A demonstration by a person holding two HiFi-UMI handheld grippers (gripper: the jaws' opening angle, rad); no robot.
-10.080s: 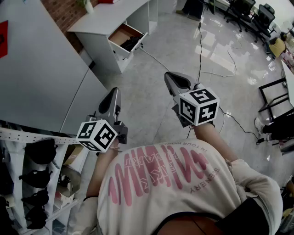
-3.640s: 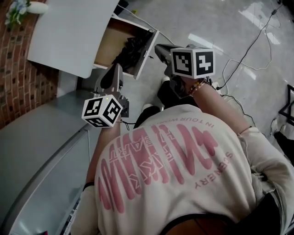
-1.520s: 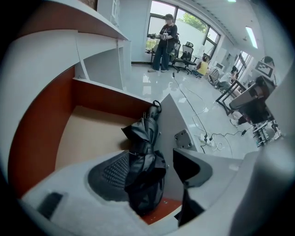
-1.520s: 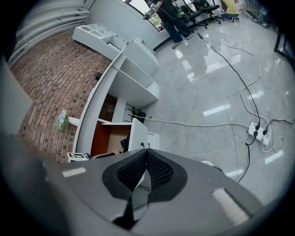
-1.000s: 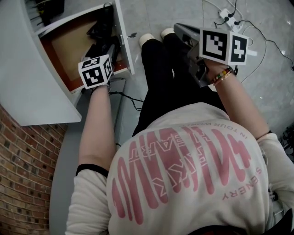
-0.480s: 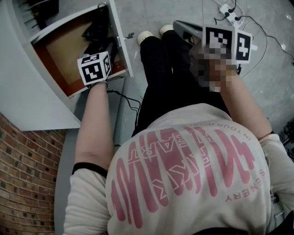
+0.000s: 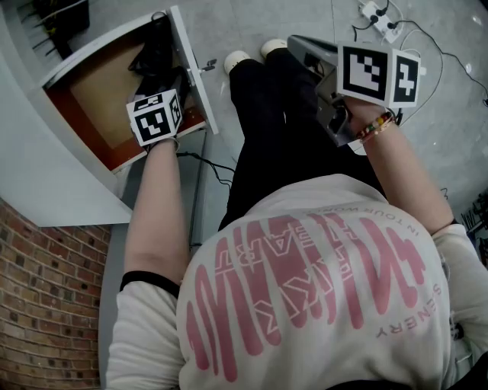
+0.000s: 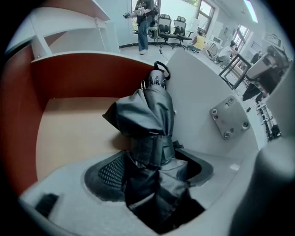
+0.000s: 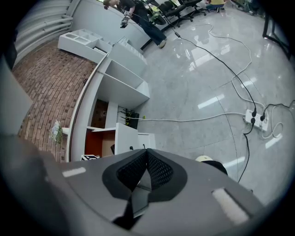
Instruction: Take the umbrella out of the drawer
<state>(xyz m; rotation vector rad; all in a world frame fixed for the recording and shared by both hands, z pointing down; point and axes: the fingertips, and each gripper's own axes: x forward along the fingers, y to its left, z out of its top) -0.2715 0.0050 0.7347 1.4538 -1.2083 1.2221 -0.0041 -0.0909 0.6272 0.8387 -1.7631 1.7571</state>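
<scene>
A folded black umbrella [image 8: 150, 115] lies in the open drawer [image 8: 69, 133], against the inside of the white drawer front [image 8: 203, 92]. My left gripper [image 8: 154, 159] is down inside the drawer, shut on the umbrella's lower fabric, and the strap end points away from me. In the head view the umbrella [image 7: 156, 55] shows just past the left marker cube [image 7: 156, 116]. My right gripper [image 9: 146, 159] is held out over the floor, shut, with nothing in it; its cube [image 7: 375, 73] is at the upper right.
The drawer front [image 7: 191, 72] stands out beside the person's black-trousered legs [image 7: 271, 114]. A metal plate [image 8: 229, 116] is screwed to its inner face. A power strip with cables [image 7: 379, 17] lies on the grey floor. Brick wall [image 7: 46, 305] is at the lower left.
Over ten seconds I came across the room to the open drawer and my left gripper went down into it. In the last second both grippers have barely shifted.
</scene>
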